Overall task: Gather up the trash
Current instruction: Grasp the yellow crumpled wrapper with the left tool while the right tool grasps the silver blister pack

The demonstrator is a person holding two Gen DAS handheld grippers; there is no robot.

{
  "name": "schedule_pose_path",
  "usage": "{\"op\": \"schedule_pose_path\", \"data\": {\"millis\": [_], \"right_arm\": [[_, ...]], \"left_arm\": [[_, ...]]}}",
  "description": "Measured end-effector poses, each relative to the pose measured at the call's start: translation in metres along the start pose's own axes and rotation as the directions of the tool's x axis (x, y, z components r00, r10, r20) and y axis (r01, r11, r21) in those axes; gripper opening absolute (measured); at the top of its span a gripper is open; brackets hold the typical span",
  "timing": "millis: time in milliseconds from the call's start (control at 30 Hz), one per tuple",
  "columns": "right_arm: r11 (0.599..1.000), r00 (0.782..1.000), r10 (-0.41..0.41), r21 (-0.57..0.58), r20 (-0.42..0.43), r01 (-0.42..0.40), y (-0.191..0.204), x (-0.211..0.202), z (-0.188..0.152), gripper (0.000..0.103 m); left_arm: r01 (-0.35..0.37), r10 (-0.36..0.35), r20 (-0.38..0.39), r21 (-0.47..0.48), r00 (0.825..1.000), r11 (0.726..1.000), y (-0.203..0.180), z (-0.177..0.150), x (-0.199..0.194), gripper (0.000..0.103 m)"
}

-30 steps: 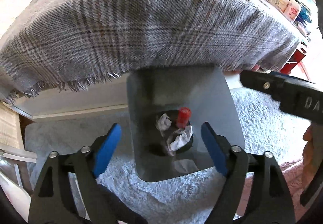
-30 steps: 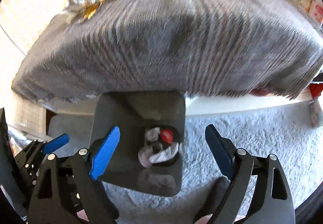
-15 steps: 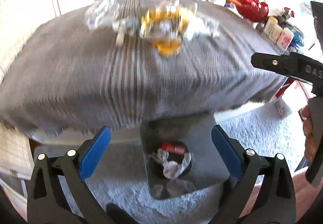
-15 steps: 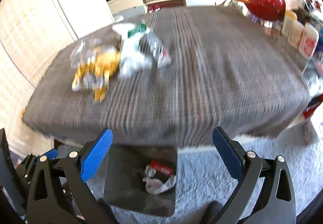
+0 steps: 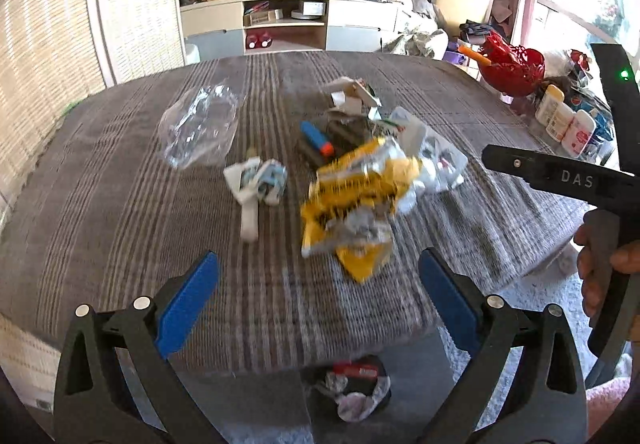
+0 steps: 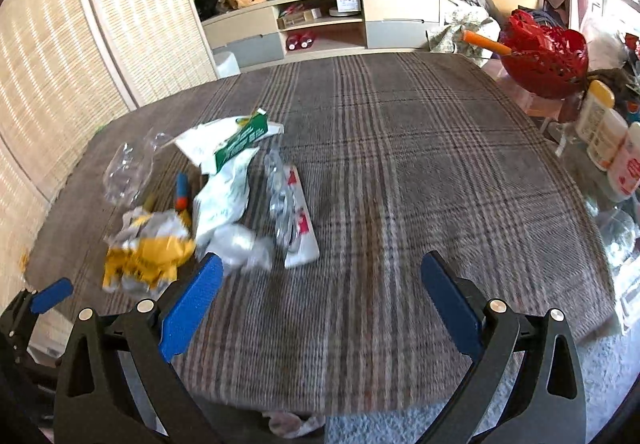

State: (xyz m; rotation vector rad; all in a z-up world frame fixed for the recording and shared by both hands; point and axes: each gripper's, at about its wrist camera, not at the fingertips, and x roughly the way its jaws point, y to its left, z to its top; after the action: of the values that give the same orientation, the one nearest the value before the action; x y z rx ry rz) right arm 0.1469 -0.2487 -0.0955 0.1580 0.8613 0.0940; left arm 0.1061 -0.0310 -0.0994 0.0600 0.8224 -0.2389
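Trash lies on the plaid tablecloth (image 5: 120, 204): a crumpled yellow wrapper (image 5: 352, 196), a clear plastic bag (image 5: 198, 124), a small white wrapper (image 5: 256, 182) and a blue-and-orange tube (image 5: 316, 138). In the right wrist view I see the yellow wrapper (image 6: 146, 252), a green-and-white carton (image 6: 236, 142) and a blister pack (image 6: 294, 212). A dark bin (image 5: 352, 388) on the floor below the table edge holds crumpled paper and a red item. My left gripper (image 5: 318, 298) is open and empty above the near table edge. My right gripper (image 6: 320, 296) is open and empty.
A red basket (image 6: 544, 56) and several white bottles (image 6: 604, 132) stand at the table's right end. A TV cabinet (image 6: 320, 24) stands behind the table. A woven screen (image 6: 60, 64) is at left. Grey carpet (image 6: 600, 384) lies below.
Both grippers have risen from over the bin to above the table edge. The view now takes in the tabletop and its trash; the bin has dropped to the bottom of the views.
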Motion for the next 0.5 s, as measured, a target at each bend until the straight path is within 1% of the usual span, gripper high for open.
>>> {"op": "schedule_pose_path", "data": {"millis": [33,67,100,133,167,300,367,400,467,500], "right_arm": [[1.0,1.0,0.006,0.0,-0.002,-0.006,0.0,0.004,0.001,0.097],[1.0,1.0,0.013,-0.004,-0.008,-0.013,0.001,0.009,0.003,0.091],[1.0,1.0,0.022,-0.012,-0.019,-0.022,0.002,0.014,0.004,0.087],[1.0,0.999,0.026,-0.016,-0.028,-0.026,0.004,0.017,0.005,0.08],[0.999,0.999,0.032,-0.019,-0.04,-0.033,0.005,0.022,0.006,0.075],[0.999,0.997,0.052,-0.01,-0.061,-0.053,0.007,0.033,0.007,0.063],[0.998,0.995,0.059,-0.01,-0.077,-0.06,0.008,0.038,0.006,0.054],[0.998,0.995,0.06,-0.011,-0.084,-0.062,0.009,0.041,0.005,0.052],[0.998,0.993,0.064,-0.014,-0.102,-0.066,0.01,0.045,0.003,0.039],[0.998,0.992,0.065,-0.016,-0.109,-0.067,0.011,0.048,0.003,0.036]], "left_arm": [[-0.003,0.003,0.005,0.006,1.0,1.0,-0.001,0.002,0.003,0.092],[0.002,-0.002,0.007,0.007,1.0,1.0,-0.001,0.003,0.005,0.091],[0.01,-0.01,0.009,0.006,1.0,1.0,0.0,0.004,0.007,0.087],[0.016,-0.016,0.011,0.003,1.0,1.0,0.001,0.006,0.009,0.084],[0.019,-0.019,0.013,0.001,1.0,1.0,0.002,0.006,0.01,0.084],[0.039,-0.039,0.025,0.011,0.999,0.999,0.002,0.014,0.015,0.083],[0.047,-0.047,0.019,0.017,0.999,0.999,0.0,0.017,0.018,0.083],[0.055,-0.055,0.011,0.016,0.998,0.998,0.0,0.018,0.021,0.083],[0.064,-0.064,-0.003,0.022,0.998,0.998,-0.002,0.018,0.026,0.083],[0.063,-0.063,-0.008,0.028,0.998,0.998,-0.004,0.018,0.029,0.08]]}}
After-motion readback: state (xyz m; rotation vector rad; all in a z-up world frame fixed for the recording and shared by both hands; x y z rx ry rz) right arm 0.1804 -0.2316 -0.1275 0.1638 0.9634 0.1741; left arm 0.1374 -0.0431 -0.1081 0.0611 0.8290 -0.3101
